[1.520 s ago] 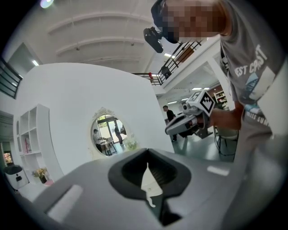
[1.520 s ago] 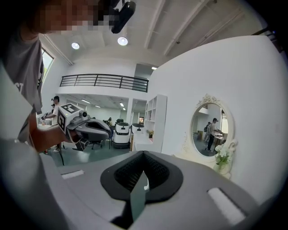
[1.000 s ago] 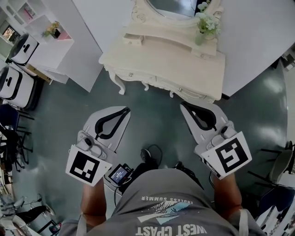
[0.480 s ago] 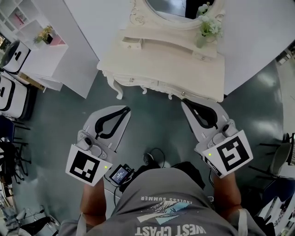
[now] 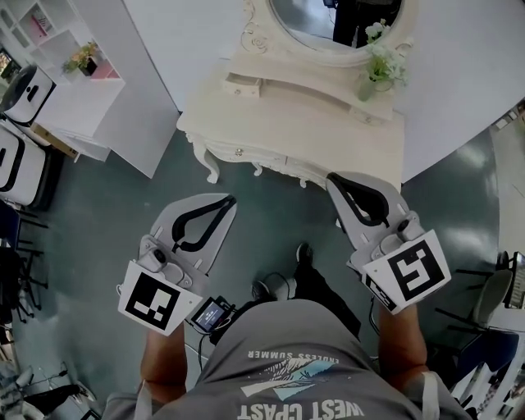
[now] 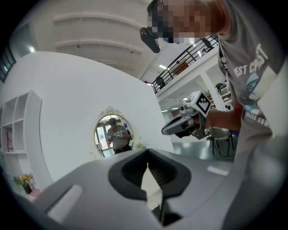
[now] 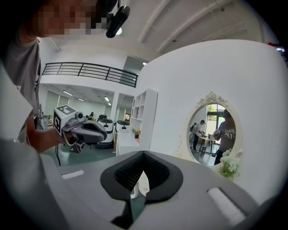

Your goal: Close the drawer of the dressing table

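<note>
The cream dressing table (image 5: 312, 111) stands ahead against a curved white wall, with an oval mirror (image 5: 328, 20) and a vase of flowers (image 5: 373, 70) on it. Its front drawers show small knobs (image 5: 239, 152). A small drawer (image 5: 244, 83) sits on the top at the left; I cannot tell whether any drawer stands out. My left gripper (image 5: 230, 198) is shut and empty, short of the table's front. My right gripper (image 5: 331, 178) is also shut and empty, its tip close to the table's front right. Each gripper view shows its own jaws (image 6: 147, 152) (image 7: 143, 155) meeting, with the mirror (image 6: 112, 134) (image 7: 213, 130) beyond.
A white partition (image 5: 148, 98) and a white shelf unit (image 5: 78, 90) stand left of the table. White machines (image 5: 20, 90) are parked at the far left. Dark chairs (image 5: 492, 287) are at the right. The grey floor (image 5: 262, 213) lies between me and the table.
I have stepped toward the table, and a leg now shows below me. Both grippers came forward with me, jaws still shut. The right tip is nearer the table's front.
</note>
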`<state>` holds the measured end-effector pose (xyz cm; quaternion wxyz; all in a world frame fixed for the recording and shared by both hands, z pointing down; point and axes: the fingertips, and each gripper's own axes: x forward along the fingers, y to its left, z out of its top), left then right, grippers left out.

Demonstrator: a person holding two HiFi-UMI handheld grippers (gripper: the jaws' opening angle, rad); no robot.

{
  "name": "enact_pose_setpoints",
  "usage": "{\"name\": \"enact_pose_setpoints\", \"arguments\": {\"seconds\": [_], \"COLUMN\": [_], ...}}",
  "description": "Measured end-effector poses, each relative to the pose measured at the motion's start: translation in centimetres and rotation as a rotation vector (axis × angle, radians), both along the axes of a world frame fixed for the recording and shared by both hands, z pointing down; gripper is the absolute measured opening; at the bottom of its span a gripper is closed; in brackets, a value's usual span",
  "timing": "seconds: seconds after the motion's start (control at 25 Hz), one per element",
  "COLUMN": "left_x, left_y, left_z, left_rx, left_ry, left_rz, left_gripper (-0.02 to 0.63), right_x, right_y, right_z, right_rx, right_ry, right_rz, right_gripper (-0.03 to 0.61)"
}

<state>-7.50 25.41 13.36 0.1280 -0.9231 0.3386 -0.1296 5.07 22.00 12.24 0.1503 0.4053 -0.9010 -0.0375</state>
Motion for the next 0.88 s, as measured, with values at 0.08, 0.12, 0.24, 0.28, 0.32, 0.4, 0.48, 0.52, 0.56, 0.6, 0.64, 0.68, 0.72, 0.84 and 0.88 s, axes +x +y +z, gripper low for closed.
{"name": "enact_pose_setpoints", "arguments": {"seconds": [0.08, 0.12, 0.24, 0.28, 0.32, 0.4, 0.48, 0.52, 0.56, 0.6, 0.64, 0.68, 0.72, 0.84, 0.88], "left_x": [0.1, 0.1, 0.1, 0.1, 0.2, 0.2, 0.1, 0.1, 0.1, 0.2, 0.4, 0.5, 0.6, 0.5, 0.5], "left_y": [-1.2, -1.8, -3.9, -4.6, -5.4, -7.2, -9.0, -9.8, -10.6, -11.3, -11.9, -12.6, -13.3, -15.1, -15.7], "left_z": [0.4, 0.6, 1.0, 1.1, 1.0, 0.8, 0.6, 0.6, 0.6, 0.6, 0.7, 0.9, 1.0, 1.3, 1.3], "left_rx": [-0.006, -0.007, -0.019, -0.028, -0.032, -0.024, -0.025, -0.030, -0.034, -0.035, -0.035, -0.036, -0.038, -0.055, -0.060], "left_ry": [-0.005, -0.008, -0.003, 0.001, -0.003, -0.028, -0.035, -0.029, -0.022, -0.019, -0.022, -0.029, -0.038, -0.043, -0.043], "left_rz": [-0.026, -0.040, -0.094, -0.113, -0.128, -0.156, -0.194, -0.213, -0.229, -0.241, -0.250, -0.257, -0.265, -0.309, -0.324], "left_gripper": [0.003, 0.003, 0.003, 0.003, 0.003, 0.003, 0.003, 0.003, 0.003, 0.003, 0.003, 0.003, 0.003, 0.003, 0.003], "right_x": [0.2, 0.3, 0.3, 0.3, 0.3, 0.0, -0.3, -0.4, -0.5, -0.6, -0.7, -0.8, -0.8, -1.0, -1.1], "right_y": [-1.6, -2.4, -5.2, -6.3, -7.5, -10.0, -12.3, -13.3, -14.2, -15.1, -16.0, -16.9, -17.7, -19.9, -20.6], "right_z": [0.2, 0.3, 0.8, 0.9, 0.9, 0.7, 0.6, 0.6, 0.7, 0.7, 0.8, 0.9, 1.0, 1.4, 1.5], "right_rx": [0.001, 0.001, -0.004, -0.009, -0.013, -0.014, -0.014, -0.016, -0.019, -0.022, -0.025, -0.029, -0.033, -0.042, -0.044], "right_ry": [-0.006, -0.010, -0.017, -0.019, -0.021, -0.031, -0.037, -0.036, -0.034, -0.033, -0.034, -0.036, -0.038, -0.044, -0.047], "right_rz": [-0.020, -0.032, -0.075, -0.091, -0.108, -0.146, -0.183, -0.198, -0.212, -0.225, -0.238, -0.251, -0.264, -0.303, -0.315], "right_gripper": [0.002, 0.002, 0.002, 0.002, 0.002, 0.002, 0.002, 0.002, 0.002, 0.002, 0.002, 0.002, 0.002, 0.002, 0.002]}}
